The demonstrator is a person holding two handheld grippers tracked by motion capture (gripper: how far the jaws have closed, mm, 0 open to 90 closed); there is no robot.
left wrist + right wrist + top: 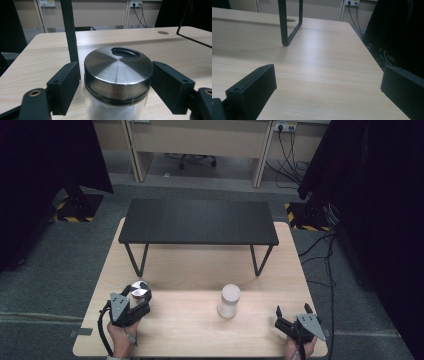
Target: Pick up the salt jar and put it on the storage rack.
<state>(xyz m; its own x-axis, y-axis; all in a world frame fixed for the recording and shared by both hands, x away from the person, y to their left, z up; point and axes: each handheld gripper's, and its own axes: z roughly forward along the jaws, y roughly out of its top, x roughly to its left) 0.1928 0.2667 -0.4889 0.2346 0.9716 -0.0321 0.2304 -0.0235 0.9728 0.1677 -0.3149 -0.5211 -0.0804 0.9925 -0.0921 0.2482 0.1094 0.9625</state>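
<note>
A glass jar with a brushed steel lid (140,290) stands on the wooden table (185,330) at the front left. My left gripper (138,298) is open around it, one jaw on each side. In the left gripper view the jar's lid (117,66) sits between the jaws; a narrow gap shows at the left jaw, and the right jaw is at the lid's edge. A white cylinder (229,300) stands upright at the table's front middle. My right gripper (293,311) hovers open at the front right, with nothing between its jaws (328,82).
A low black shelf (200,220) on thin metal legs stands across the back half of the table; one leg (70,30) rises just behind the jar, another leg (284,25) ahead of the right gripper. Cables (325,255) trail on the floor at right.
</note>
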